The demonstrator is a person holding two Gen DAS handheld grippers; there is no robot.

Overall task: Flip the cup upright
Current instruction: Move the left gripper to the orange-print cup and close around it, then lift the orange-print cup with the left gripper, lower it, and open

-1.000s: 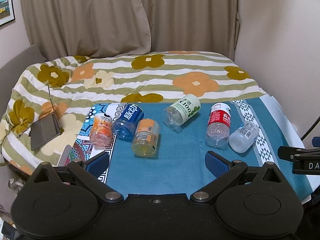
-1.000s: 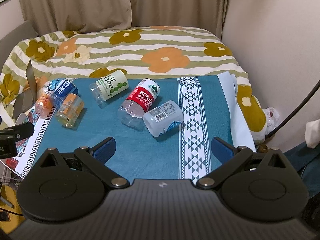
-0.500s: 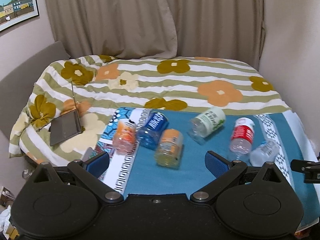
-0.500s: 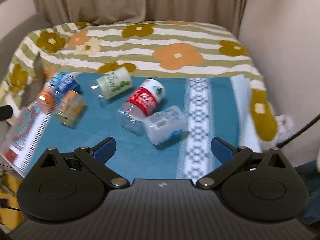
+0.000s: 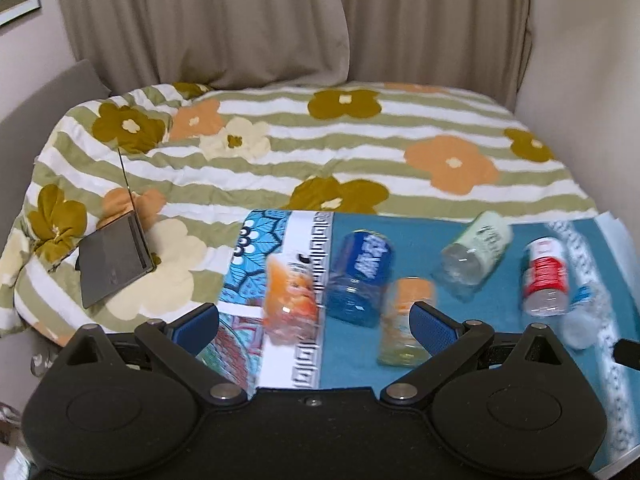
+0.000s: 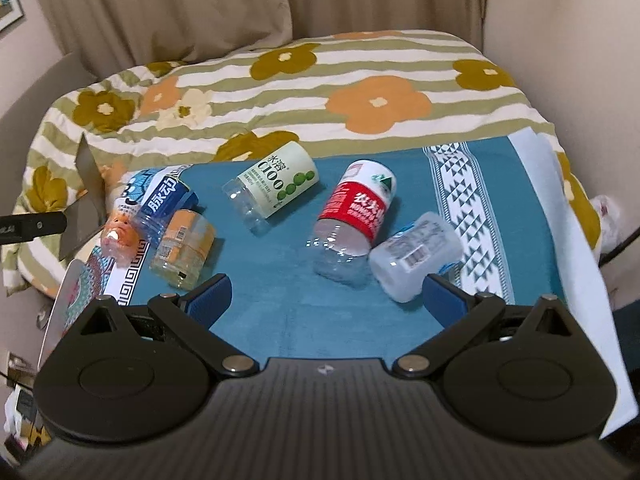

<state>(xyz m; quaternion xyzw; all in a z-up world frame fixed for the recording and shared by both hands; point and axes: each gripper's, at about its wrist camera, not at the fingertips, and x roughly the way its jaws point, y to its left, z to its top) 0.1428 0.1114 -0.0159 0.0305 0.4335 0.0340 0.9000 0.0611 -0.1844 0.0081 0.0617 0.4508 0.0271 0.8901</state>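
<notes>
Clear glossy plastic cups (image 6: 340, 248), woven cloth (image 6: 280, 312)

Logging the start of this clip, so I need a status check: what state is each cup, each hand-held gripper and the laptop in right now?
Pink-orange cup: on its side.
Blue-label cup: on its side.
Orange-label cup: on its side.
Green-label cup: on its side.
Red-label cup: on its side.
Frosted cup: on its side.
Laptop: open.
Left hand-held gripper: open, empty.
Right hand-held gripper: open, empty.

Soft indoor light, faint shadows; left view motion-blurred, fisheye bending both edges
</notes>
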